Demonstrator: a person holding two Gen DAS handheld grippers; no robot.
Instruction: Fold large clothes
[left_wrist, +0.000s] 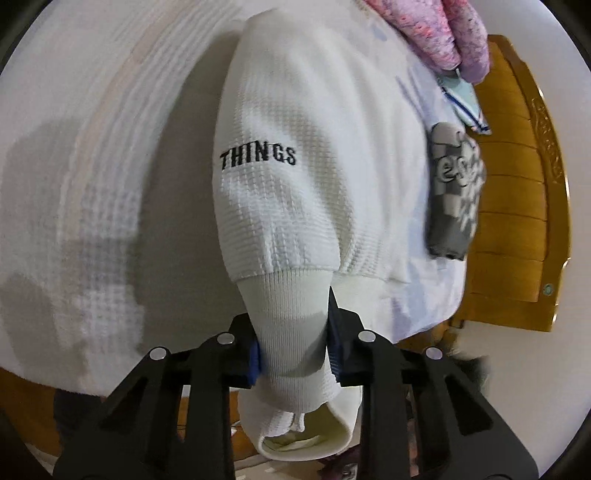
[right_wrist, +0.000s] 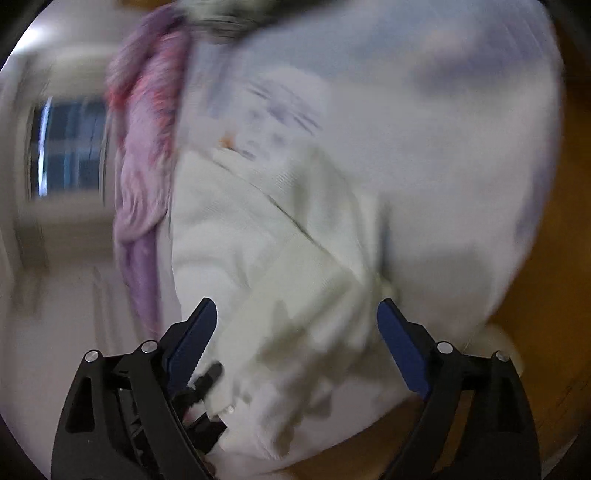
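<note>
One white sweater (left_wrist: 295, 184), cuff (left_wrist: 291, 325) clamped; two grippers: left (left_wrist: 295, 354), right (right_wrist: 295, 343) agape.

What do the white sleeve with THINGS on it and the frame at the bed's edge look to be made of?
White sleeve: waffle-knit fabric, likely cotton, matte; gridded texture, ribbed cuff.
Bed frame: wood, apparently varnished; honey colour, sheen, carved trim.

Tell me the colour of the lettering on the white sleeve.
Black lettering on the sleeve, clearest in the left wrist view.
</note>
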